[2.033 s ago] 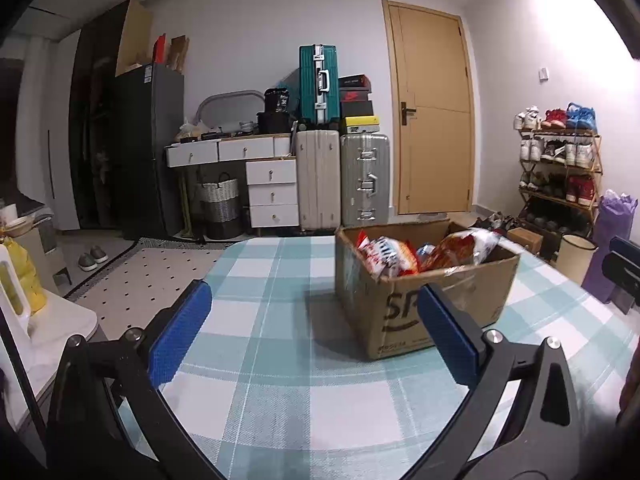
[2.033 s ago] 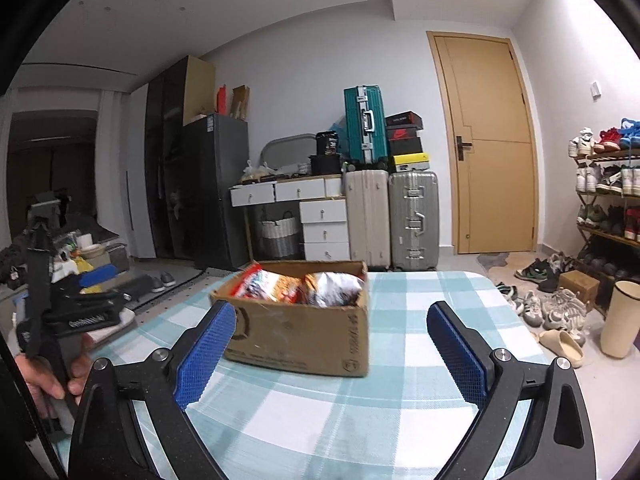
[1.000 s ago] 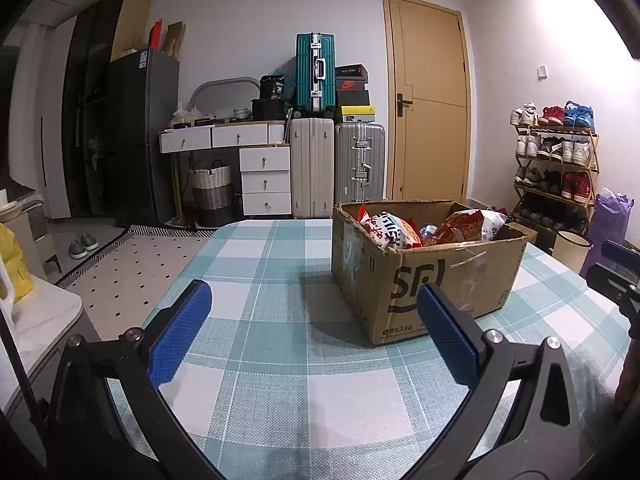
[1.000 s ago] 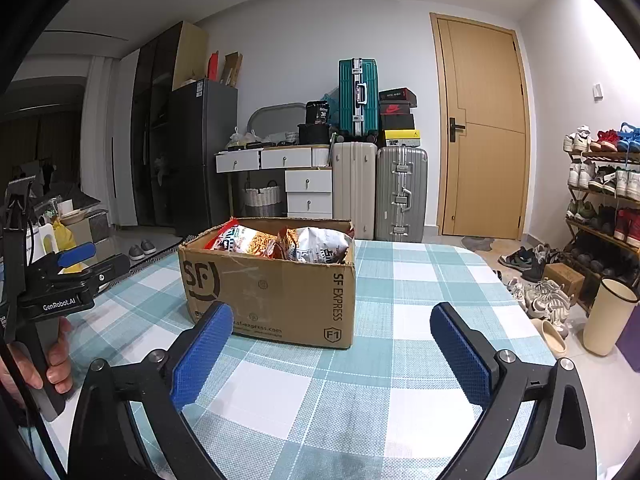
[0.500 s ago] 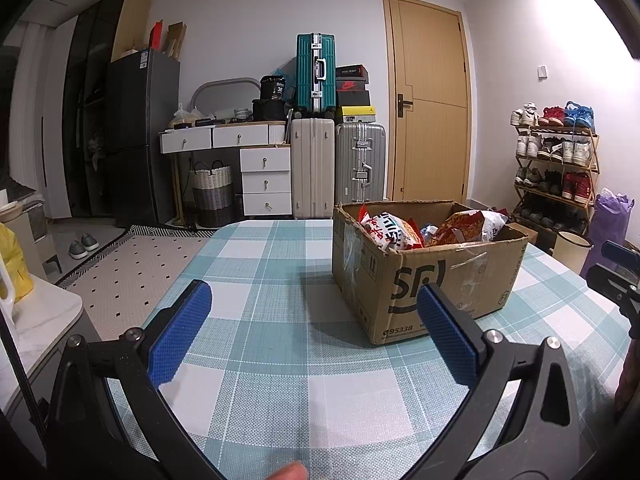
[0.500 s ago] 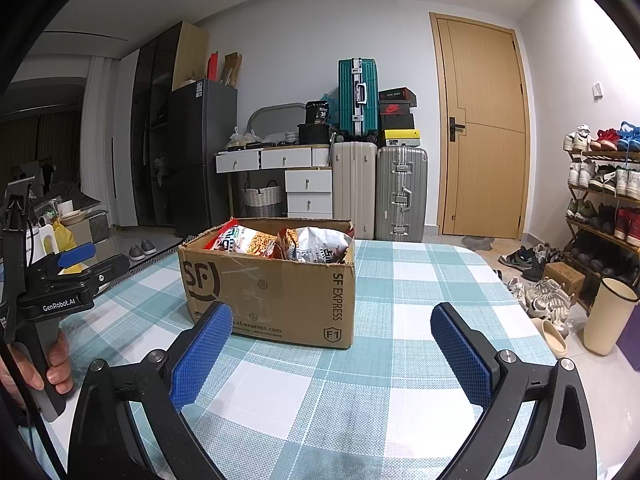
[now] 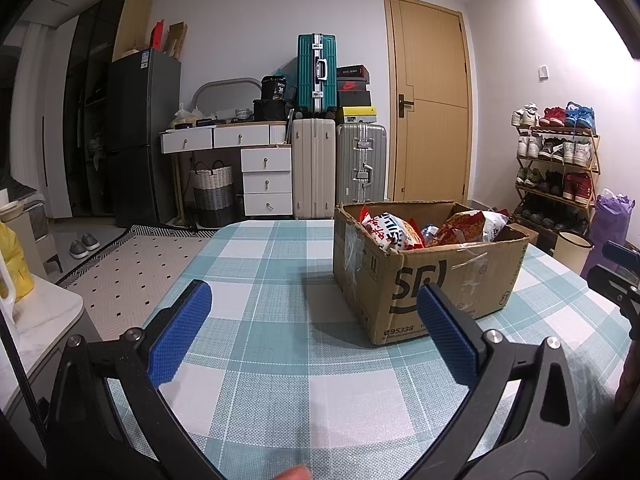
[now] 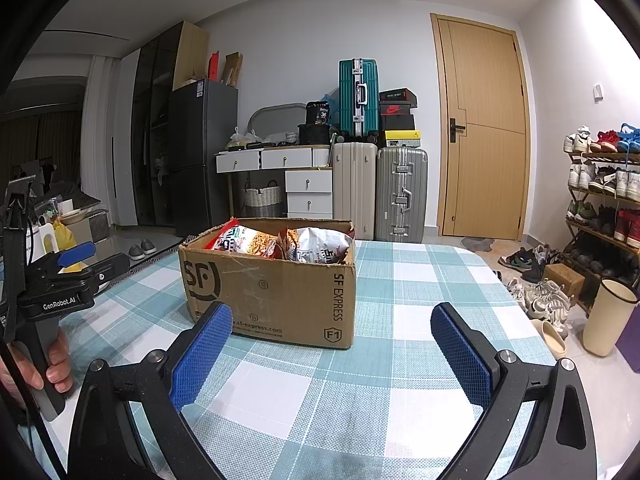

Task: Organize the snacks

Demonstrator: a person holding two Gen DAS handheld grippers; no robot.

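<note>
A brown SF Express cardboard box (image 7: 432, 280) (image 8: 272, 292) stands on a teal-and-white checked table (image 7: 280, 320) (image 8: 420, 320). It holds several snack bags (image 7: 394, 232) (image 8: 316, 244), red, orange and white. My left gripper (image 7: 314, 320) is open and empty, low over the table, with the box ahead to its right. My right gripper (image 8: 332, 340) is open and empty, just in front of the box. The left gripper also shows at the left edge of the right wrist view (image 8: 76, 260), held in a hand.
Past the table stand suitcases (image 7: 340, 172), a white drawer desk (image 7: 240, 160), a dark fridge (image 7: 136, 140) and a wooden door (image 7: 432, 100). A shoe rack (image 7: 560, 168) and a cream bin (image 8: 608, 316) are to the right. A fingertip (image 7: 294, 472) shows at the bottom edge.
Both views dropped lower and closer to the table two seconds ago, then held almost still. A fingertip has come into the bottom of the left wrist view.
</note>
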